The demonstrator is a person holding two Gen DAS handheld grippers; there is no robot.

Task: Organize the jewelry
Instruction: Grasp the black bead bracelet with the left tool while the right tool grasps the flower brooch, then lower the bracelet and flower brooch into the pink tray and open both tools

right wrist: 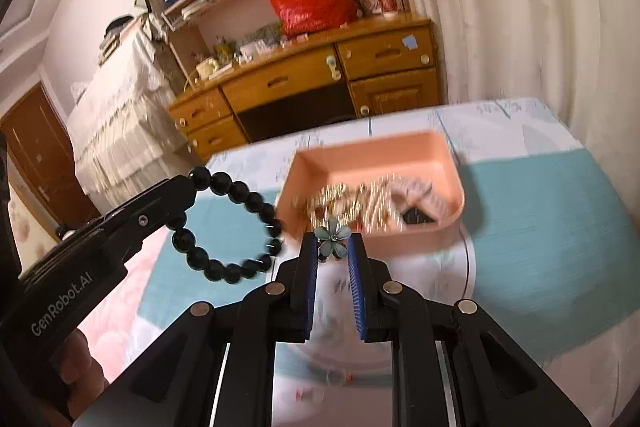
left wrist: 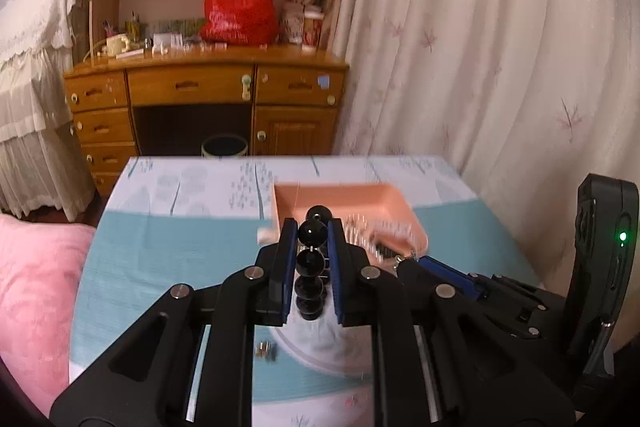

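My left gripper [left wrist: 313,231] is shut on a black bead bracelet [left wrist: 310,263], seen edge-on between its blue pads. In the right wrist view the same bracelet [right wrist: 232,227] hangs as a ring from the left gripper's tip [right wrist: 188,183], above the bed. My right gripper [right wrist: 332,241] is shut on a pale blue flower ornament [right wrist: 333,237]. Beyond both stands a pink tray [right wrist: 436,147] holding gold chains [right wrist: 352,203] and other jewelry. The tray [left wrist: 340,193] lies just past the left gripper's tips.
The bed has a teal and white sheet [left wrist: 176,239] and a pink blanket [left wrist: 36,291] at the left. A small metal piece [left wrist: 266,351] lies on the sheet below the left gripper. A wooden desk [left wrist: 208,83] with shelves and a curtain [left wrist: 500,47] stand behind.
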